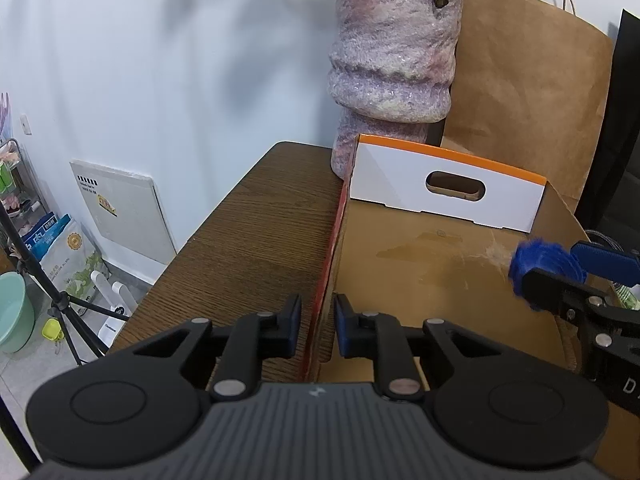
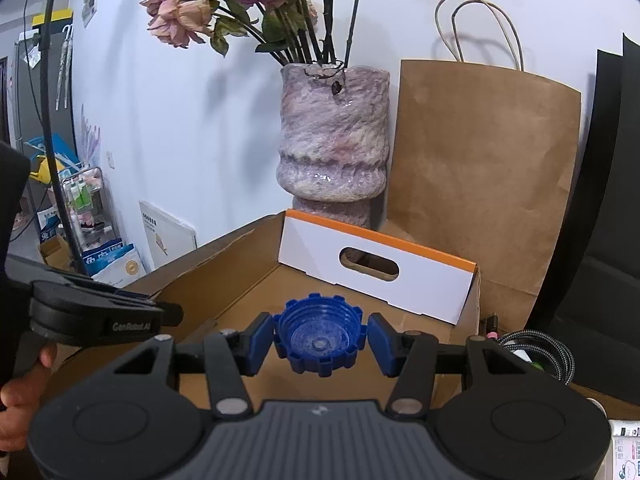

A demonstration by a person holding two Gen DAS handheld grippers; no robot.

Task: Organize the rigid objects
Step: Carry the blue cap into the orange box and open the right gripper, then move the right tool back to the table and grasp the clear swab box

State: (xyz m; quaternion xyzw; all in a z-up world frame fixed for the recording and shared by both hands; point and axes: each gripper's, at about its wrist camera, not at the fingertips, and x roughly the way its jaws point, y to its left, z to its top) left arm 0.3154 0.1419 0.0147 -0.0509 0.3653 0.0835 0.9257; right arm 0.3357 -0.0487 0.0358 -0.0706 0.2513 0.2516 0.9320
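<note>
The blue ridged cap (image 2: 320, 338) faces its open, threaded hollow toward the right wrist camera, its round axis lying along the fingers, clamped between the blue pads of the right hand-held gripper (image 2: 320, 340) above the floor of the cardboard box (image 2: 240, 300). The left hand-held gripper (image 1: 317, 326) straddles the box's left wall, its narrow jaws nearly closed on the red-edged cardboard. The box sits on a dark wood-grain tabletop (image 1: 256, 232) against a white wall, beside a mottled purple vase (image 2: 334, 140) and a brown paper bag (image 2: 480, 168).
</note>
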